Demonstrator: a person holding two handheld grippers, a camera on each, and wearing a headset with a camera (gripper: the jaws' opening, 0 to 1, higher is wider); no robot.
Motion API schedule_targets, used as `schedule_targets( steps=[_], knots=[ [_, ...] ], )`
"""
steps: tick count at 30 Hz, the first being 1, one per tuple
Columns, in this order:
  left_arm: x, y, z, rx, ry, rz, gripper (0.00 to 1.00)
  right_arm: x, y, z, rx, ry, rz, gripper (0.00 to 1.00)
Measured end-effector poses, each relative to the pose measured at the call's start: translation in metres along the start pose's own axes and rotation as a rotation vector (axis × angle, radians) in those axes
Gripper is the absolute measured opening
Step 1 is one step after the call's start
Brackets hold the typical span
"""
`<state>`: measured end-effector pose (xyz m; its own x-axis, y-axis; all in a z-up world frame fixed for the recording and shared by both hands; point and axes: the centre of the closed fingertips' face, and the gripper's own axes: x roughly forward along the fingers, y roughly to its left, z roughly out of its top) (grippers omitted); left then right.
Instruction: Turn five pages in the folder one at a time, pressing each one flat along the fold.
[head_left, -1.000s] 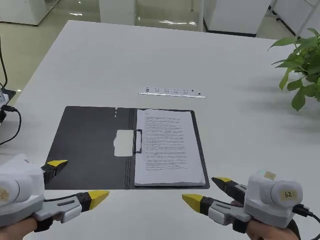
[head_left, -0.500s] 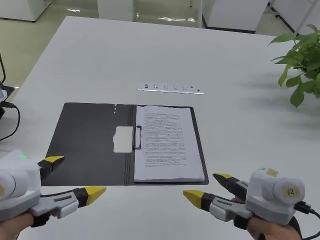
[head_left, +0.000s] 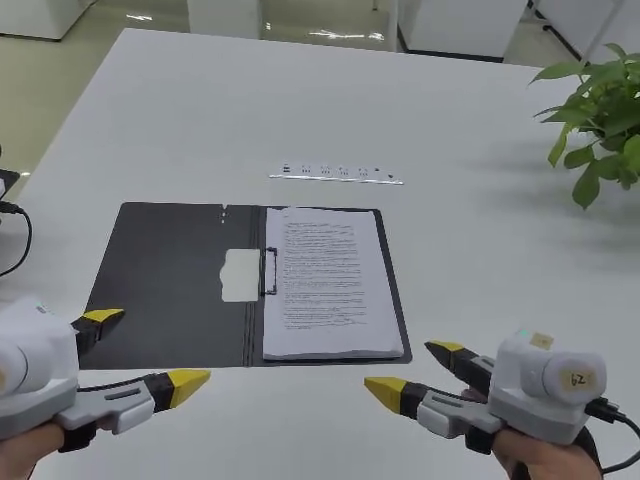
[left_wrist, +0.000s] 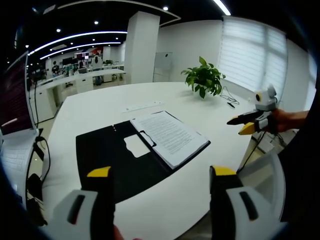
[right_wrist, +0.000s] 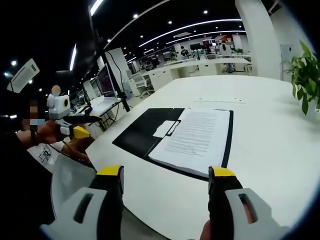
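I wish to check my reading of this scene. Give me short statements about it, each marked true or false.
1. The folder lies open on the table, the paper stack on its right half. True.
2. The left hand-held gripper and the right hand-held gripper are both open. True.
3. The right hand-held gripper pinches a page. False: it holds nothing, apart from the folder.
4. A mug stands right of the folder. False: a plant is there.
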<state>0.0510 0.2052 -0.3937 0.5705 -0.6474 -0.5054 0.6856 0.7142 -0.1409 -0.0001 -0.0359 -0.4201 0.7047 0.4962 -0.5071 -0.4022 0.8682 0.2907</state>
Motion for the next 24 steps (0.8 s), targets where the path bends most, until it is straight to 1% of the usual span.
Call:
schedule_targets(
  steps=[7, 14, 24],
  knots=[
    [0.0005, -0.0011, 0.0015, 0.004, -0.002, -0.004, 0.78, -0.0004, -0.0018, 0.0025, -0.001, -0.01, -0.006, 0.69],
    [-0.0001, 0.0002, 0.0018, -0.002, -0.003, -0.002, 0.79, 0.0011, -0.0023, 0.0045, -0.006, -0.018, -0.006, 0.72],
    [-0.0002, -0.0011, -0.0005, -0.008, -0.003, -0.007, 0.79, 0.0037, 0.001, 0.003, -0.013, -0.005, 0.003, 0.72]
  ],
)
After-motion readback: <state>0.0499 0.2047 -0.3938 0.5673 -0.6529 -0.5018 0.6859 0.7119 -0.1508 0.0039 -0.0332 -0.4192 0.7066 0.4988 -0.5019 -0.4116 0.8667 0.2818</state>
